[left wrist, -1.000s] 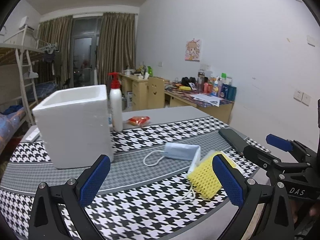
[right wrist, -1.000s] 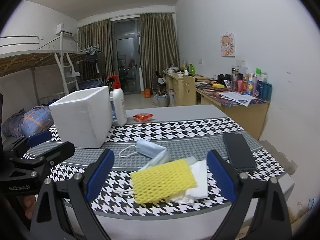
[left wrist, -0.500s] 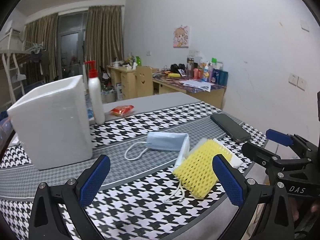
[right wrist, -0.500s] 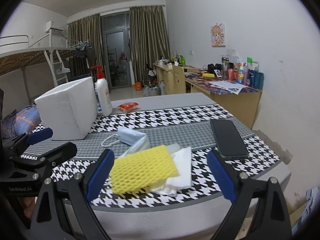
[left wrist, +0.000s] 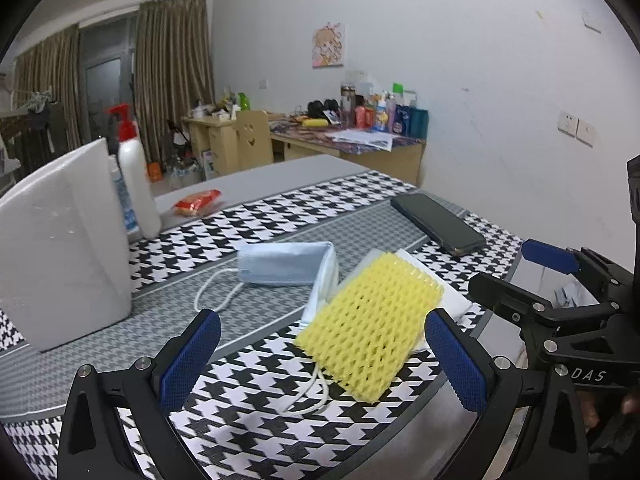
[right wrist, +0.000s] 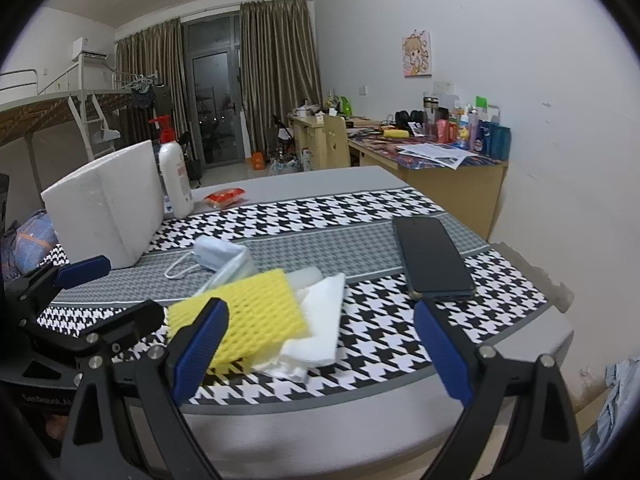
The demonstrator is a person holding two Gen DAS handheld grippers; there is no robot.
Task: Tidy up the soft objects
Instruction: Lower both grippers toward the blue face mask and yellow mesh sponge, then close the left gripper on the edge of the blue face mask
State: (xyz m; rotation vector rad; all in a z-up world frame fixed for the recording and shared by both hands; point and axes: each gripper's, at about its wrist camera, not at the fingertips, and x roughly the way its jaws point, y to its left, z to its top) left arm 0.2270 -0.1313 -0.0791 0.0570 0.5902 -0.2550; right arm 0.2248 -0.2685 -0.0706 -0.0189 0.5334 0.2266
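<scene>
Both grippers nearer yellow foam net (left wrist: 370,326), table edge (right wrist: 360,396) close

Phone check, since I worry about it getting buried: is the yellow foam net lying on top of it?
No: the yellow foam net rests on white sheets, apart from the phone.

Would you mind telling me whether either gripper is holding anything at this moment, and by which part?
Nothing is held. The left gripper and right gripper are both open and empty, short of the yellow foam net lying on the table.
</scene>
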